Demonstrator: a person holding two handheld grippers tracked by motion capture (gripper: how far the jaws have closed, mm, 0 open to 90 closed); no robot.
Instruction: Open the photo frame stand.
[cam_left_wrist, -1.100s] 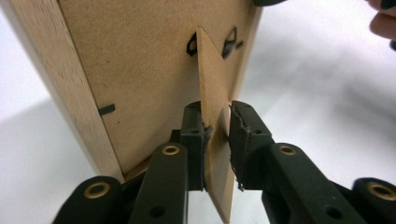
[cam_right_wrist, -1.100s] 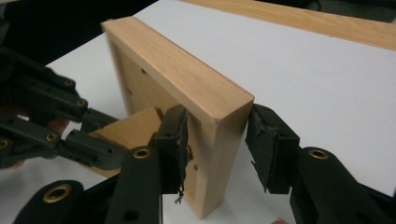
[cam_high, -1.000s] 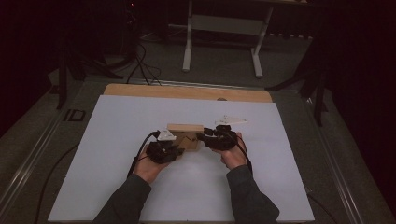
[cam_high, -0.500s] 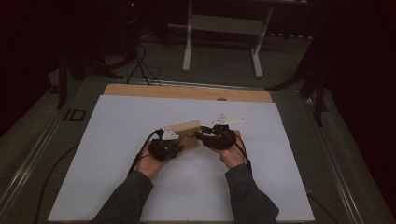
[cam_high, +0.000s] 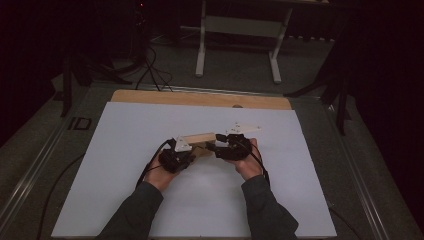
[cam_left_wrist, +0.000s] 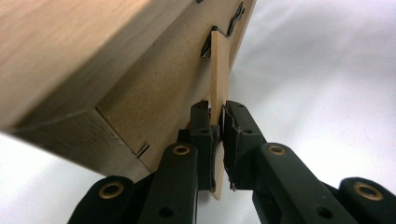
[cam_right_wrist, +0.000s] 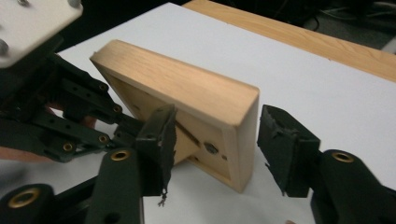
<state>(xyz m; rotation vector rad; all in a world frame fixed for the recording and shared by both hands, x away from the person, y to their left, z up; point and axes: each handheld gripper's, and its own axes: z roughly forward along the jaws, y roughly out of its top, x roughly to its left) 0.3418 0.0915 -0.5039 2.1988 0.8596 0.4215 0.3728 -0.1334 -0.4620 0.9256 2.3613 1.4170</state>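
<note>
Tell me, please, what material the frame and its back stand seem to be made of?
The frame looks like pale, smooth wood: grain lines show. Its back panel seems brown fibreboard, matte and grainless. The thin stand, pinched in the left gripper, looks like light plywood, perhaps.

One marking can be read: the letters "ID", printed in dark outline on the grey floor strip (cam_high: 79, 123) left of the white table sheet (cam_high: 150, 125), seen in the high view. No text, brand or number is found in either gripper view.
</note>
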